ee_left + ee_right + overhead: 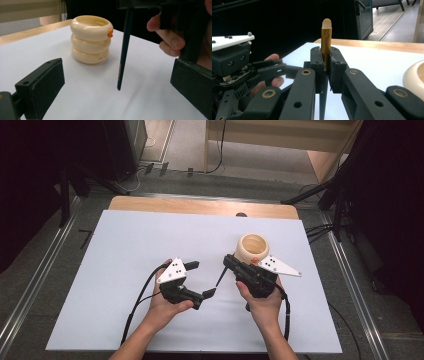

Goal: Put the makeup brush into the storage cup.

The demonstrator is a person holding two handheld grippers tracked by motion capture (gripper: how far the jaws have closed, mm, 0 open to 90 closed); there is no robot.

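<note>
A dark pencil [220,279] with a gold ferrule and a pale eraser [326,35] stands nearly upright, its point resting on the white sheet [119,88]. My right gripper [325,58] is shut on its upper shaft just under the ferrule. My left gripper [201,279] stands open to the left of the pencil, with one jaw on each side of the shaft [125,47] and neither touching it. Behind the pencil, a cream holder of three stacked rings [90,40] with a small orange tab stands on the sheet. It is close beside the right gripper [229,261].
A white sheet [150,240] covers the wooden table, whose bare far edge [200,206] shows. Dark stands and cables line both sides of the table. A cable [137,305] trails from each gripper toward the near edge.
</note>
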